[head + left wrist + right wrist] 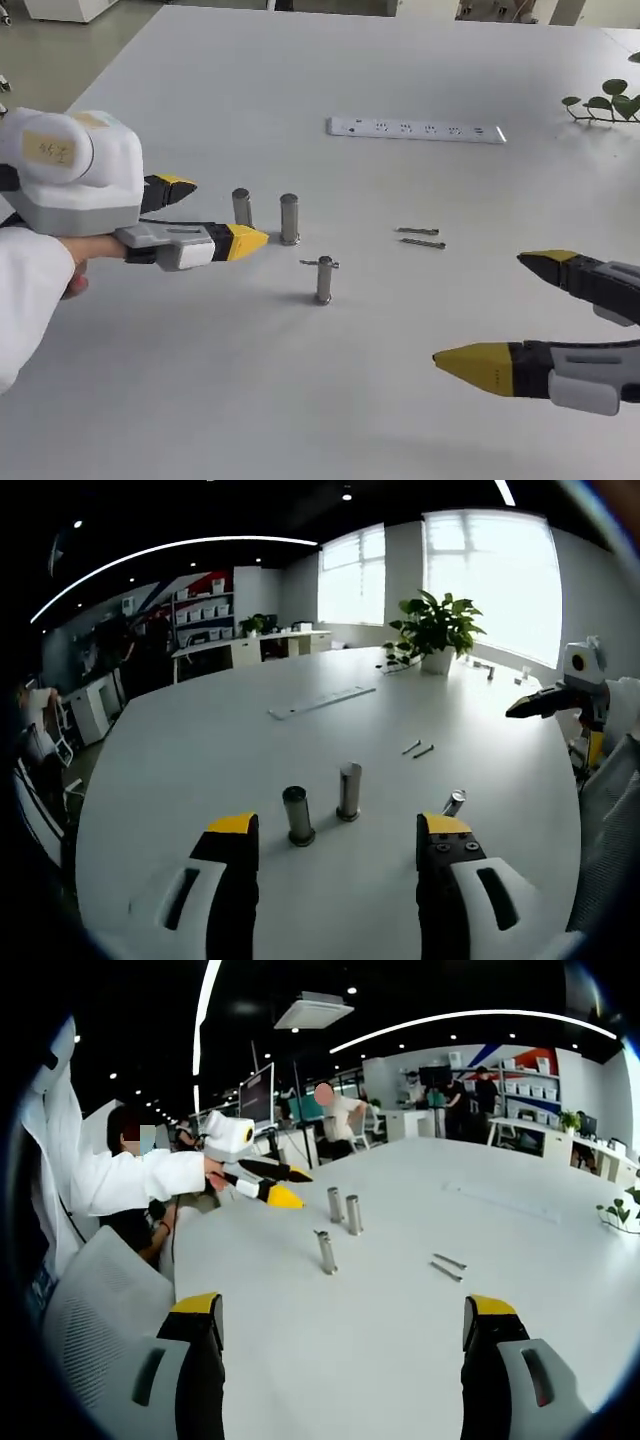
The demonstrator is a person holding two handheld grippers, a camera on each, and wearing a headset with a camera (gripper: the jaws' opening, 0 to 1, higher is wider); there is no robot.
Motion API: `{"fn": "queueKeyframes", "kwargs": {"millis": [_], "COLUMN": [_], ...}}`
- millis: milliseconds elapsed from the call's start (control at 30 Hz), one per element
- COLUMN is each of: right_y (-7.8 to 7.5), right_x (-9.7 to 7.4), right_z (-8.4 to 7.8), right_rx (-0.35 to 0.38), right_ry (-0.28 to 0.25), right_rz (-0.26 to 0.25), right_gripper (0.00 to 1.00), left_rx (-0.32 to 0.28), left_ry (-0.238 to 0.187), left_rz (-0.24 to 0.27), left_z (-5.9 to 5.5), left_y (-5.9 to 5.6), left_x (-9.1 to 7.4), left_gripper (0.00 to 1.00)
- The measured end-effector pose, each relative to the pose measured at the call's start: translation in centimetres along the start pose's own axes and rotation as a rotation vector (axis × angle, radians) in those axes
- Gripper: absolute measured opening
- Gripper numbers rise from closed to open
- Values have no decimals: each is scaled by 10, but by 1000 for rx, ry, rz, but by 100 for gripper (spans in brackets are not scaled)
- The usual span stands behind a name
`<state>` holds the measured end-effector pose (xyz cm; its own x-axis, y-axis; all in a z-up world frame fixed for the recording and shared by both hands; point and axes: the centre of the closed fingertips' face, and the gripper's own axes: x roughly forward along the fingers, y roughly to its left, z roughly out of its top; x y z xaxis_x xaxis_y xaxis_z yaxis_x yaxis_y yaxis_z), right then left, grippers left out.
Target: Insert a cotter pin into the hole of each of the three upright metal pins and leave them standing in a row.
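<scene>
The left gripper [230,212] hangs over the white table [300,400] with its jaws spread wide and nothing between them. Just ahead of its tips stand the left bare metal pin [241,207] and the right bare metal pin [289,219], close together. The third metal pin [324,282] stands nearer, with a fitted cotter pin [320,263] through its top. A loose cotter pin [418,231] and a second loose cotter pin [423,243] lie side by side to the right. The right gripper [477,308] is also wide open and empty, well apart from them.
</scene>
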<state>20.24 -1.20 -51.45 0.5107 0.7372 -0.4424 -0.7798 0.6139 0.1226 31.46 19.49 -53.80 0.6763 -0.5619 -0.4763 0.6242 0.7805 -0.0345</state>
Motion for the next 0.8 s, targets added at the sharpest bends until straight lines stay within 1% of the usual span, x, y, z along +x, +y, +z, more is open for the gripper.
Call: {"fn": "queueKeyframes", "kwargs": {"millis": [33, 67, 100, 200, 267, 333, 400, 467, 533, 667, 800], "right_y": [0, -1, -1, -3, -3, -4, -4, -4, -4, -5, -5], "right_x": [0, 0, -1, -2, -3, -3, -2, -1, -1, 0, 0], "right_z": [0, 0, 0, 0, -1, -3, -4, -4, -3, -2, -1], "right_rx": [2, 3, 4, 11, 14, 12, 17, 24, 29, 34, 39], "right_ry": [1, 1, 1, 2, 2, 7, 12, 8, 2, 0, -9], "right_rz": [0, -1, -2, -7, -9, -11, -8, -6, -6, -2, -1], "right_gripper": [98, 98, 98, 98, 98, 98, 98, 98, 98, 98, 98], "left_rx": [9, 39, 47, 39, 33, 27, 15, 17, 12, -6, -1], "left_ry": [4, 32, 43, 62, 66, 81, 111, 118, 116, 125, 123], "left_rz": [5, 16, 19, 35, 43, 52, 57, 61, 62, 55, 64], "left_z": [-1, -4, -6, -8, -8, -12, -18, -20, -20, -22, -21], "left_y": [3, 8, 9, 20, 24, 28, 32, 33, 34, 32, 31], "left_x": [5, 10, 11, 25, 30, 38, 43, 46, 49, 51, 53], "left_gripper": [59, 57, 55, 51, 45, 40, 37, 35, 32, 21, 16]}}
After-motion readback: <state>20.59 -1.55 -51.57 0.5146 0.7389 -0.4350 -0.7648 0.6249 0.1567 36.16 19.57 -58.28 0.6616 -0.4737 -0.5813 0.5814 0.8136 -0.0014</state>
